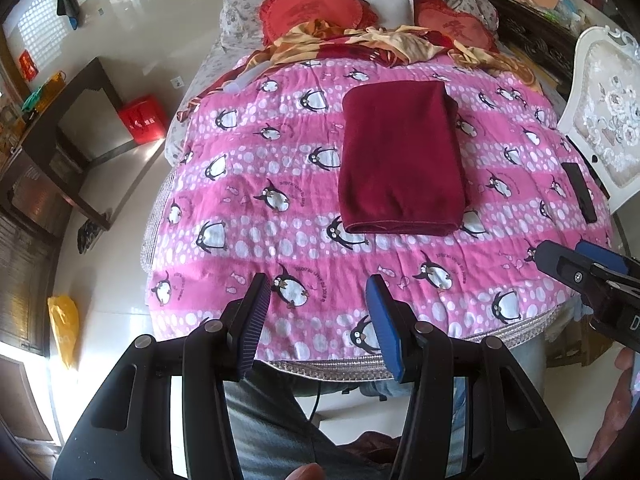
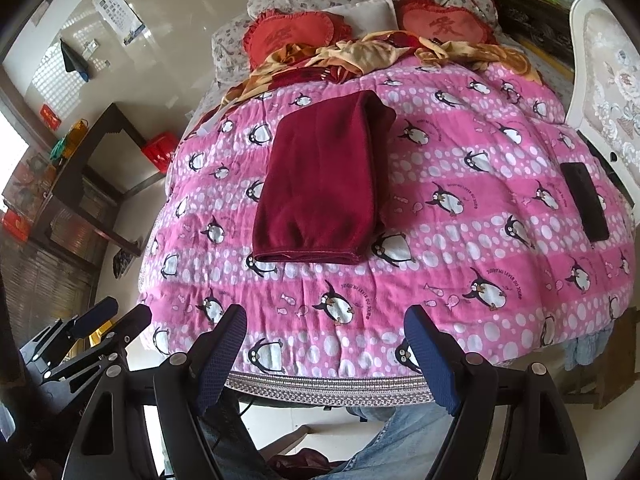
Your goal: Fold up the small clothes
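One folded maroon garment (image 1: pixel 400 156) lies mid-bed on the pink penguin quilt (image 1: pixel 260 208), well apart from both grippers. Left gripper (image 1: pixel 320 320) and right gripper (image 2: pixel 324 352) hover at the near edge, jaws released, grasping nothing. One black phone (image 2: pixel 584 204), probably, lies far right; careless dragging could undo the fold or snag the quilt.

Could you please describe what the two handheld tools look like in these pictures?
Both are matte black plastic frames with slotted arms and round silver pivot pins. The left tool carries ribbed pads, one dark and one bright blue; the right tool has dark blue textured pads. Blue jeans show below them.
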The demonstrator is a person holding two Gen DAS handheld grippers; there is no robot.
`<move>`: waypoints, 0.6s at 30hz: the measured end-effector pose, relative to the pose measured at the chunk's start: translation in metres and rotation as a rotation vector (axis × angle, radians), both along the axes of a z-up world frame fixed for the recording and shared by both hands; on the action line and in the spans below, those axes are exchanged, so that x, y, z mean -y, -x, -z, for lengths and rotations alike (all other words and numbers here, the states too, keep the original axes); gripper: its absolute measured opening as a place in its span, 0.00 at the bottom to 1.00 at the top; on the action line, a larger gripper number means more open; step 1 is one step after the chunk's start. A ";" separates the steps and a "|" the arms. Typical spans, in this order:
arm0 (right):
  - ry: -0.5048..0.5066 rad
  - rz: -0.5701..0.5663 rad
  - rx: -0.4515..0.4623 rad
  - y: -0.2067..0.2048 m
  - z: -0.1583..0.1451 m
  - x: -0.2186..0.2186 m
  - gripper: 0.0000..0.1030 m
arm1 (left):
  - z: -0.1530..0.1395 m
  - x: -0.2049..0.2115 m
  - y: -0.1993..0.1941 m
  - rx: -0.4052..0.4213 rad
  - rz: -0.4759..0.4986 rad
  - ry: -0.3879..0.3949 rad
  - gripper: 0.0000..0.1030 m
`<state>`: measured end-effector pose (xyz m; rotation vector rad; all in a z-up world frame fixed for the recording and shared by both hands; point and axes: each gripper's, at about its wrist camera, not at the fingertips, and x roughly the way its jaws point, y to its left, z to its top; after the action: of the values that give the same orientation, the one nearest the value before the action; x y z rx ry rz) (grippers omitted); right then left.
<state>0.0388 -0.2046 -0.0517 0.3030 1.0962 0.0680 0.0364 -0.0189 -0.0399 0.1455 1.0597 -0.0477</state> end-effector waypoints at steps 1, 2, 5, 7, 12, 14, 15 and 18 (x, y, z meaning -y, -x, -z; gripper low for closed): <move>0.000 0.001 -0.001 -0.001 0.000 0.000 0.76 | 0.000 0.001 0.000 0.000 0.003 -0.004 0.48; -0.001 0.000 0.001 -0.001 0.000 0.000 0.76 | 0.001 0.001 -0.001 -0.001 0.005 -0.007 0.48; -0.001 0.005 0.003 -0.002 0.001 0.002 0.76 | 0.004 0.003 -0.003 -0.011 0.008 -0.014 0.48; -0.004 0.010 -0.001 -0.003 0.003 0.003 0.76 | 0.005 0.004 -0.004 -0.012 0.009 -0.017 0.48; -0.003 0.005 -0.002 -0.004 0.004 0.001 0.76 | 0.006 0.005 -0.004 -0.015 0.009 -0.018 0.48; -0.007 0.006 -0.005 -0.005 0.004 0.002 0.76 | 0.007 0.005 -0.005 -0.018 0.010 -0.020 0.48; -0.011 0.007 -0.006 -0.005 0.004 0.003 0.76 | 0.008 0.005 -0.006 -0.018 0.013 -0.022 0.48; -0.016 0.013 -0.007 -0.005 0.005 0.005 0.76 | 0.008 0.006 -0.007 -0.018 0.014 -0.026 0.48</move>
<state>0.0442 -0.2095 -0.0570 0.3251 1.1005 0.0646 0.0435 -0.0247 -0.0483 0.1760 1.0771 -0.0483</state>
